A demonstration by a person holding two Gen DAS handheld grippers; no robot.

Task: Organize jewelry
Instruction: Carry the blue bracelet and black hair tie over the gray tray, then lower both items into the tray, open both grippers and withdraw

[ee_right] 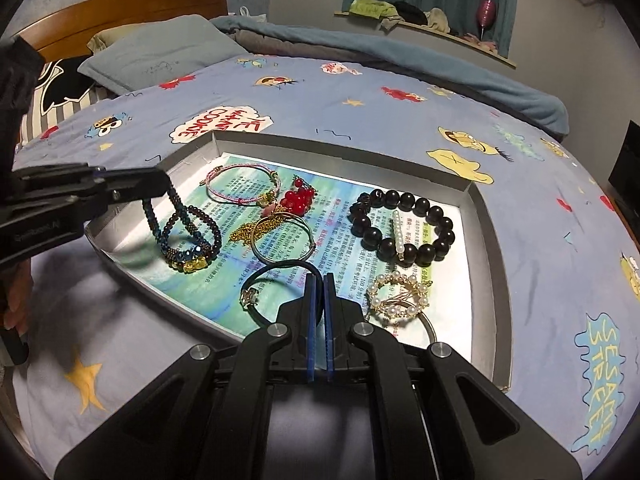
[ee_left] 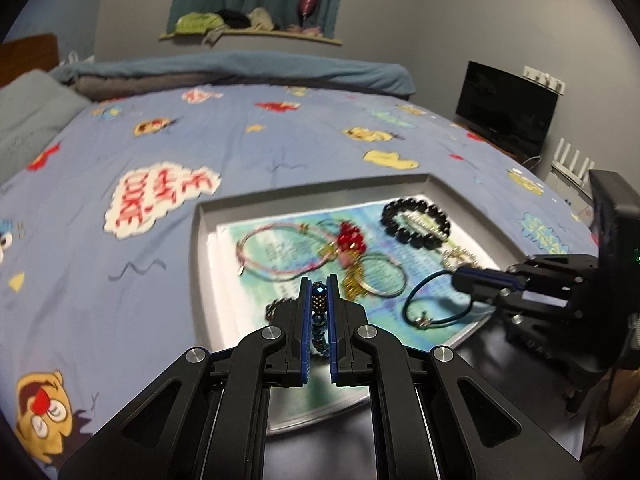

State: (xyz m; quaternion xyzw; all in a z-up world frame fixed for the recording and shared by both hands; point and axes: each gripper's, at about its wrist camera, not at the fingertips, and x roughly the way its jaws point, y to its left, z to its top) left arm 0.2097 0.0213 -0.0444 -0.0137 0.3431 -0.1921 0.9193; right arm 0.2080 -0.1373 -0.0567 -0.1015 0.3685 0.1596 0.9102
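Observation:
A shallow grey tray lined with printed paper lies on the bed and holds the jewelry. My left gripper is shut on a blue beaded bracelet, which stands up between the pads. From the right wrist view, that left gripper holds the bracelet over the tray's left corner, its lower end on the paper. My right gripper is shut on a dark cord bracelet with a small metal clasp. In the left wrist view the right gripper pinches that cord at the tray's right side.
Also in the tray lie a pink cord bracelet, red bead cluster, gold chain, silver bangle, black bead bracelet and pearl brooch. The cartoon bedsheet surrounds it; pillows lie by the headboard.

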